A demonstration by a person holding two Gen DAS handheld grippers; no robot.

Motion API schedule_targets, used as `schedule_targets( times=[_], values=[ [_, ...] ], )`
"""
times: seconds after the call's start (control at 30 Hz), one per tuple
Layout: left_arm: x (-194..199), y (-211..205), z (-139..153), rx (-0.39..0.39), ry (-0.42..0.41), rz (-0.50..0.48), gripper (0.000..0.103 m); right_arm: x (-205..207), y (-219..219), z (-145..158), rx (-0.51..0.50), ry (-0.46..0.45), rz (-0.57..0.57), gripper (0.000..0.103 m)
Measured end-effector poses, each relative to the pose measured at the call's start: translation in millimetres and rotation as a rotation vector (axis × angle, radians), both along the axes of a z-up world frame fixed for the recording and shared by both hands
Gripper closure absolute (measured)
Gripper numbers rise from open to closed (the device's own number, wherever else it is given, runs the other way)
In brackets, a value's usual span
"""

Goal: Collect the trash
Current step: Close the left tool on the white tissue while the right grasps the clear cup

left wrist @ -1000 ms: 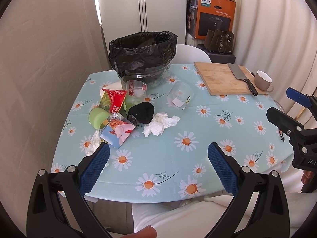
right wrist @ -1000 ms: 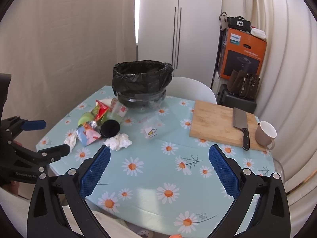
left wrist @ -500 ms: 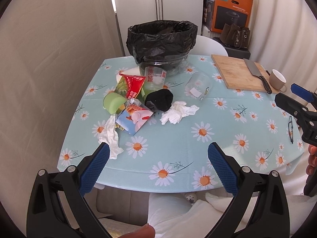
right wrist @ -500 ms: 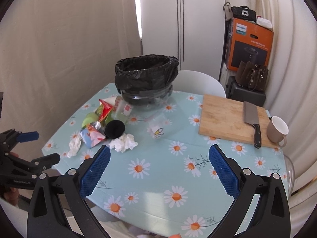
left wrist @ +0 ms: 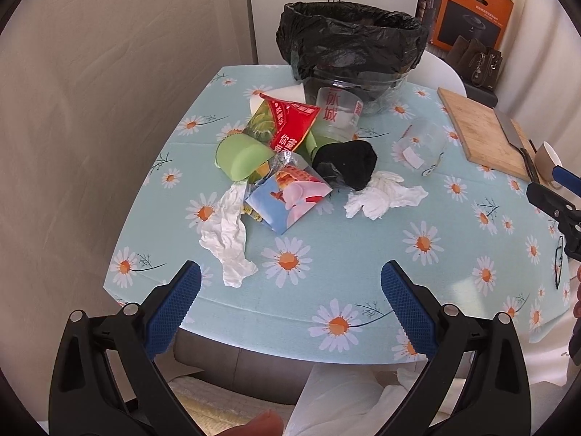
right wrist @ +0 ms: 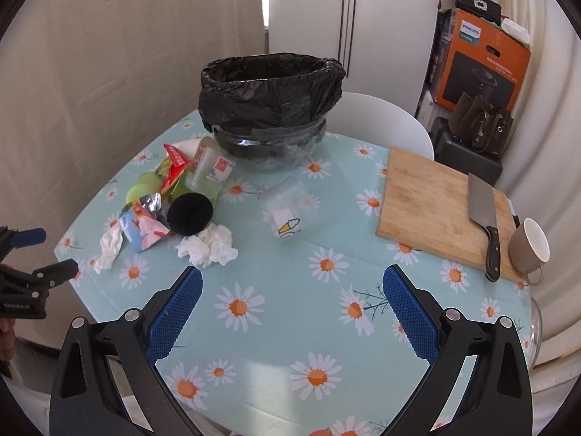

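Note:
A bin lined with a black bag (left wrist: 350, 41) (right wrist: 270, 91) stands at the far side of the daisy tablecloth. In front of it lies a heap of trash: a red snack wrapper (left wrist: 292, 123), a green cup (left wrist: 241, 156), a clear printed cup (left wrist: 336, 114), a black wad (left wrist: 346, 161) (right wrist: 189, 214), a colourful packet (left wrist: 288, 200) (right wrist: 145, 230), white tissues (left wrist: 227, 236) (left wrist: 385, 198) (right wrist: 208, 245). A clear cup (left wrist: 417, 143) (right wrist: 287, 210) lies apart to the right. My left gripper (left wrist: 290, 296) hovers open at the near table edge. My right gripper (right wrist: 292, 301) is open above the table.
A wooden cutting board (right wrist: 435, 203) with a cleaver (right wrist: 484, 218) and a beige mug (right wrist: 530, 245) sit on the right. A white chair (right wrist: 377, 123) stands behind the table. Boxes and a brown bag (right wrist: 483, 123) are stacked at the back right. Curtains hang on the left.
Both grippers have moved forward and closer to the table; the trash heap now looks larger in the left wrist view. Both stay open and nothing has been taken hold of.

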State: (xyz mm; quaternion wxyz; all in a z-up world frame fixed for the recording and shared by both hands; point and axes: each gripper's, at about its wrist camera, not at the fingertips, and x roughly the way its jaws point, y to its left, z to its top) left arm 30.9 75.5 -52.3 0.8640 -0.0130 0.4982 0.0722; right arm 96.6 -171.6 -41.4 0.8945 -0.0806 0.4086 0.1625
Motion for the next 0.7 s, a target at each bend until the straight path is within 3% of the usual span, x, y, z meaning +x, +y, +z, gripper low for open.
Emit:
schedule_targets(
  times=[0.2,0.4,0.7],
  values=[
    [19.2,25.2,-23.7,-0.032,0.054,0.043,0.006,28.5,15.2,-16.2,-0.042,0.038,0.027,0.008],
    [38.5,46.2,-51.3,-0.097,0.074,0.080,0.006,68.4,21.0,-39.9,0.017,0.156,-0.001,0.008],
    [63.8,71.9,-89.8,-0.099,0.197,0.128,0.006,127.4,33.3,-72.4,-0.051,0.224,-0.012,0.008]
  ],
)
